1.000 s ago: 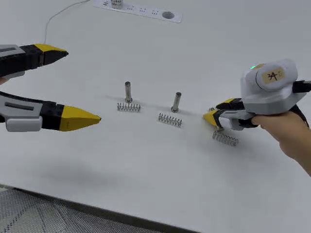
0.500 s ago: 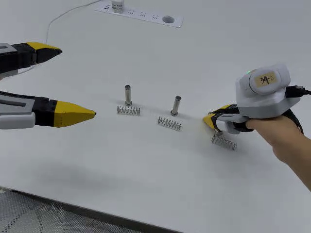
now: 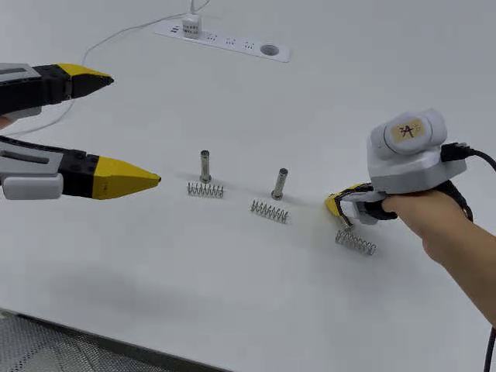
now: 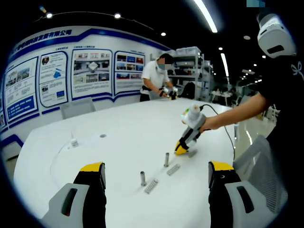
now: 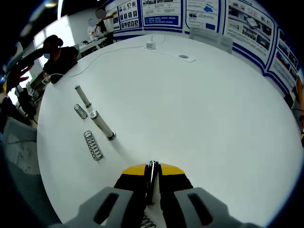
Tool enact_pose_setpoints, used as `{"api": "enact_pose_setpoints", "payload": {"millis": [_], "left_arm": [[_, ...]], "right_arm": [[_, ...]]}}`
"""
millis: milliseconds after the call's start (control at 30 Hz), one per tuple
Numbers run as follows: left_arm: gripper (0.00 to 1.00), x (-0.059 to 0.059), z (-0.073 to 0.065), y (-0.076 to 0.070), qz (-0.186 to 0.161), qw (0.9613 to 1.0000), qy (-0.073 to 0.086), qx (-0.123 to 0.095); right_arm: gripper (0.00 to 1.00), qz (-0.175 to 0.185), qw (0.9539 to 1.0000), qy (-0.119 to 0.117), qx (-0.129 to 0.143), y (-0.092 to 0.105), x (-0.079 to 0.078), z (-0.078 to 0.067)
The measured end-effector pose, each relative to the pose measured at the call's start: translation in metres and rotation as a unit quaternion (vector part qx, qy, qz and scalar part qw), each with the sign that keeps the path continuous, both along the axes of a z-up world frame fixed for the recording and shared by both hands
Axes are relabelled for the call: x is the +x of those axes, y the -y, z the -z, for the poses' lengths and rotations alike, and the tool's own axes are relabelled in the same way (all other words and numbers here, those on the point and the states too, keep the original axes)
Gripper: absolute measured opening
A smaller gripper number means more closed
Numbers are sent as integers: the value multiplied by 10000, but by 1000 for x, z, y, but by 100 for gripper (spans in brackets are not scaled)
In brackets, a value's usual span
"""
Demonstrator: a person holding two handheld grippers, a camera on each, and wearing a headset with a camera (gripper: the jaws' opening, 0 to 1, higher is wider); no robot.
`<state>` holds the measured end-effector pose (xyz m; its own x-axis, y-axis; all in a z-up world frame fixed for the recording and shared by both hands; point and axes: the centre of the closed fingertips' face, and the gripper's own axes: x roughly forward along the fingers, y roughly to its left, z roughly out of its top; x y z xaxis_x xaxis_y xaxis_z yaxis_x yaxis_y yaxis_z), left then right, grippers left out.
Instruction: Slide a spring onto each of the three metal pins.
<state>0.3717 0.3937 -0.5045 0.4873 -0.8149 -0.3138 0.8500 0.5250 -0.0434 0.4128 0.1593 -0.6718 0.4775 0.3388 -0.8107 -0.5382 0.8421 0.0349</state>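
The right gripper (image 3: pixel 339 208) has its yellow-tipped jaws pinched shut around a short silver metal pin (image 5: pixel 152 167). A coiled steel spring (image 3: pixel 356 242) lies on the white table (image 3: pixel 232 287) just beside the jaw tips. The left gripper (image 3: pixel 128 129) is spread wide and holds nothing, well apart from the work. Between the two grippers, the left pin (image 3: pixel 205 166) and the middle pin (image 3: pixel 280 184) stand upright. A second spring (image 3: pixel 205 190) and a third spring (image 3: pixel 270 211) lie just in front of them.

White tabletop (image 3: pixel 232 294). Power strip (image 3: pixel 225 39) at far edge, white plug (image 3: pixel 191 27) seated. Blue-framed posters (image 4: pixel 90 71) on wall.
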Motion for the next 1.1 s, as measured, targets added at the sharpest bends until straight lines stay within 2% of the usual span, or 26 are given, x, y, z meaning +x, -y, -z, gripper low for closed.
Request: {"api": "enact_pose_setpoints", "payload": {"millis": [133, 233, 500, 633, 800, 1100], "left_arm": [[92, -4, 3, 1, 47, 10000, -31, 60], [91, -6, 1, 0, 63, 10000, -19, 58], [91, -6, -5, -6, -36, 10000, 50, 12], [91, -7, -4, -10, -139, 9998, 103, 31], [91, -11, 1, -10, -151, 9999, 43, 35], [91, -12, 5, -5, -122, 9999, 25, 61]], "right_arm": [[9, 126, 9998, -130, -6, 0, 2, 1], [9, 85, 9999, -127, -75, 0, 2, 1], [8, 219, 9997, -62, -7, 1, 3, 2], [8, 317, 9994, 53, 131, 2, 1, -3], [8, 150, 9995, 243, 110, 4, -1, -9], [8, 213, 9976, 546, 366, 6, 0, -25]]}}
